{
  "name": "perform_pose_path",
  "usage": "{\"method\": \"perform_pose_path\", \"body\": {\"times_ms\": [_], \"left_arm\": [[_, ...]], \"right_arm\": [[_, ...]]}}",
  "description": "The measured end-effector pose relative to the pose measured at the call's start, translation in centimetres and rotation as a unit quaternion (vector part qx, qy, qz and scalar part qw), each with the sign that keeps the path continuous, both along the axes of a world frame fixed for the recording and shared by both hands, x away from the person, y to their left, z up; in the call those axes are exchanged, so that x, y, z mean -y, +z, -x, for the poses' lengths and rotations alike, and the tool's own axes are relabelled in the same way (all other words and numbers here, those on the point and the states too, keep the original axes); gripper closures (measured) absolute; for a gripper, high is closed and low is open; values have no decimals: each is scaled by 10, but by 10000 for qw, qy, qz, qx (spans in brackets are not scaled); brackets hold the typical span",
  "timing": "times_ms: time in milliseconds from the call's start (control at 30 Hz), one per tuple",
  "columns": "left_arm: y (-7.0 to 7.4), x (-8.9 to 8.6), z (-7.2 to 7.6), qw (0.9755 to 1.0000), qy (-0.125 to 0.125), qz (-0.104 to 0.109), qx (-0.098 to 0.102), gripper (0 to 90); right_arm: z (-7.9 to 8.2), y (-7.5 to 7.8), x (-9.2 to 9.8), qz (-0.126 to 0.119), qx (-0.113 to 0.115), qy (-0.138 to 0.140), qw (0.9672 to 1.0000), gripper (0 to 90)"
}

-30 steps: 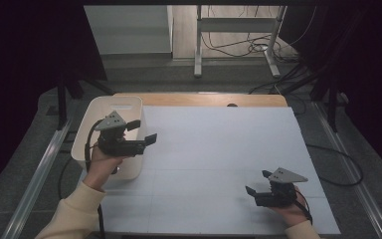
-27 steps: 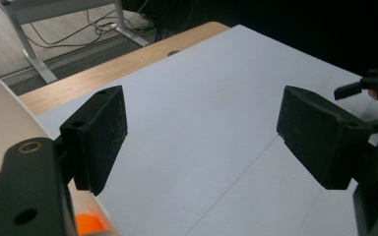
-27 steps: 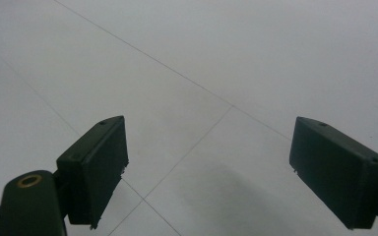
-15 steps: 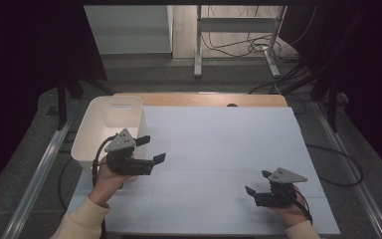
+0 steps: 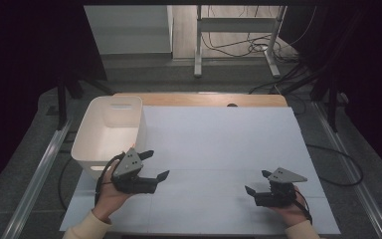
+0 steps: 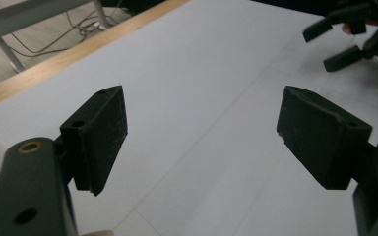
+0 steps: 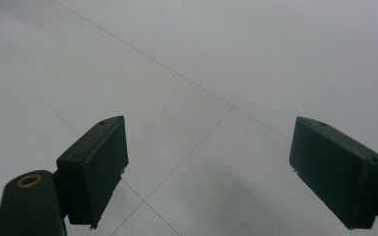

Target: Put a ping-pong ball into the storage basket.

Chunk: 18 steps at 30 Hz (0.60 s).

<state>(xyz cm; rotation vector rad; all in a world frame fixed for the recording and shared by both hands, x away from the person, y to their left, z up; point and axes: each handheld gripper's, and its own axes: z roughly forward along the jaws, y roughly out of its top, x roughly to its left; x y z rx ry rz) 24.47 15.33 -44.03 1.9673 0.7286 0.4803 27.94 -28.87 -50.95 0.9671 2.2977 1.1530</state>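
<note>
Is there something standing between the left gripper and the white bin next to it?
Nothing visible does. The left gripper, jaws open and empty, hangs just in front of the white bin, near its front right corner, over the white table sheet.

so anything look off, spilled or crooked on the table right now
Nothing stands out. The white bin sits upright at the table's left edge, nothing visible inside it. The white table sheet lies flat and unmarked. Left claw and right claw are both open, holding nothing.

White bin [image 5: 110, 132]: empty, upright, table's left edge, beside left gripper [image 5: 155, 167].
</note>
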Motion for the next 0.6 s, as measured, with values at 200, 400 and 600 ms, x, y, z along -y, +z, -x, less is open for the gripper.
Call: {"method": "perform_pose_path", "body": {"times_ms": [200, 400, 600], "left_arm": [[-11, -1, 6, 9999, -4, 72, -155, 199], [-26, -8, 9, 9993, 94, 171, -311, 201], [-37, -19, 12, 9986, 201, 228, -441, 200]], "right_arm": [[0, 0, 0, -6, -2, 2, 10000, 154], [0, 0, 0, 0, -2, 4, 10000, 154], [0, 0, 0, 4, -1, 1, 10000, 154]]}}
